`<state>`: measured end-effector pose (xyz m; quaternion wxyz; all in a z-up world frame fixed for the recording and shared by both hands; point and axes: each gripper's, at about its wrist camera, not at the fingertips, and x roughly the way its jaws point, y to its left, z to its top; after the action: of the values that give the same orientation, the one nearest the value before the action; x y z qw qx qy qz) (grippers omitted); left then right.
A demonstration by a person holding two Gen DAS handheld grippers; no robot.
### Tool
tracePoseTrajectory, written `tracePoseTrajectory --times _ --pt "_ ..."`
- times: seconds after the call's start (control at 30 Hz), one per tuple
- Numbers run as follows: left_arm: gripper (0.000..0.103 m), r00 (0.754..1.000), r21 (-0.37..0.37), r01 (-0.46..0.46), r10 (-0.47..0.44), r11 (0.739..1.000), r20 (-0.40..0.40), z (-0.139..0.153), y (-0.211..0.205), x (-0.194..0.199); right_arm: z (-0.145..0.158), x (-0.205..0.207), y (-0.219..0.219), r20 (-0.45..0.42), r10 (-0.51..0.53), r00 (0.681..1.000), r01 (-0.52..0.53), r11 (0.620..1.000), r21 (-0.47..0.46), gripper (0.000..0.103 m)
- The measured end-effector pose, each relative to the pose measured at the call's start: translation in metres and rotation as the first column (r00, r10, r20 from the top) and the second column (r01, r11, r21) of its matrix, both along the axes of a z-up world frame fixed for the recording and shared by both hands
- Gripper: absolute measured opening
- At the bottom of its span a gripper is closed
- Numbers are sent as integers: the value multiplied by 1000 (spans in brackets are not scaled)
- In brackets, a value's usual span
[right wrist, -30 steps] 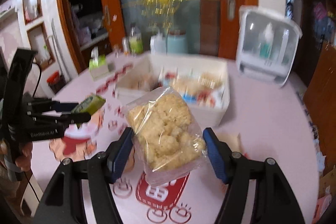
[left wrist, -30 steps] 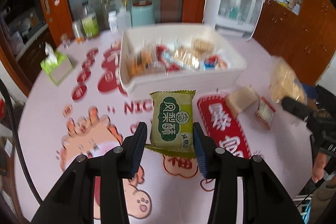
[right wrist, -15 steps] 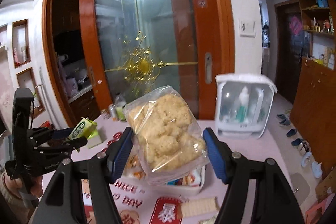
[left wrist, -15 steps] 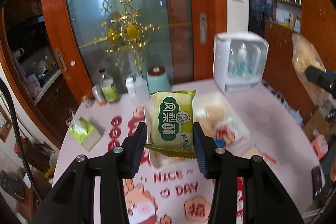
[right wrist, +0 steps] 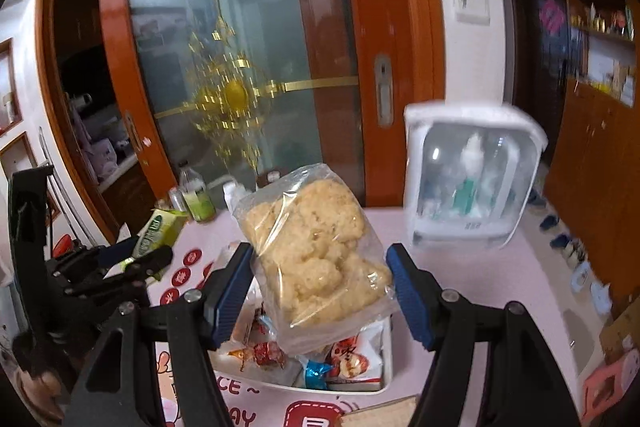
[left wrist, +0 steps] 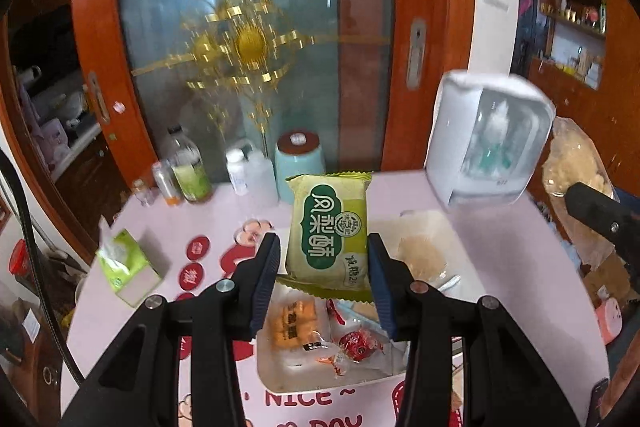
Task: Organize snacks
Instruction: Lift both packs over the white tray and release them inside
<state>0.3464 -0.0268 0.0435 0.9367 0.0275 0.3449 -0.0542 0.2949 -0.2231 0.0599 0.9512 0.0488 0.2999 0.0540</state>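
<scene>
Gripping a green snack packet (left wrist: 329,233) upright between its blue pads, the left tool (left wrist: 324,277) hangs level above the white snack box (left wrist: 280,367) on the pink desk (left wrist: 516,247). The right tool (right wrist: 320,297) clamps a clear bag of puffed rice cake (right wrist: 316,259), tilted slightly left, above the same box, which holds wrapped sweets. Both tools point toward the desk's far edge, where bottles (left wrist: 188,167) and a white dispenser case (left wrist: 488,143) stand. A tissue box (left wrist: 126,267) sits near the left edge.
</scene>
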Motion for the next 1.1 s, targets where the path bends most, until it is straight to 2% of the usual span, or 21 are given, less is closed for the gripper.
tracePoseTrajectory --times 0.2,0.4,0.63,0.87,0.9,0.97,1.03,1.1 --pt "42 993 31 18 -14 999 -115 -64 -19 37 -58 40 6 -127 -3 992 4 1000 11 68" --pt "42 980 50 32 -22 998 -195 -113 -29 59 -102 63 9 -207 -8 978 8 1000 -3 68" --pt "42 969 32 42 -33 999 -244 -142 -32 71 -142 81 8 -297 -11 955 11 1000 -4 68" --pt "43 961 28 45 -35 999 -275 -159 -31 77 -159 88 11 -332 -3 943 1 1000 -5 70" --pt "45 960 25 45 -37 999 -278 -161 -30 77 -161 88 10 -336 0 942 1 1000 2 70" --pt "57 959 11 46 -41 999 -281 -162 -28 78 -163 89 7 -342 6 940 5 1000 31 70" --pt "78 963 2 27 -26 1000 -267 -159 -24 75 -165 90 3 -347 14 938 9 998 66 70" --pt "81 969 -23 17 -23 1000 -246 -154 -20 72 -163 89 0 -345 24 938 12 995 100 70"
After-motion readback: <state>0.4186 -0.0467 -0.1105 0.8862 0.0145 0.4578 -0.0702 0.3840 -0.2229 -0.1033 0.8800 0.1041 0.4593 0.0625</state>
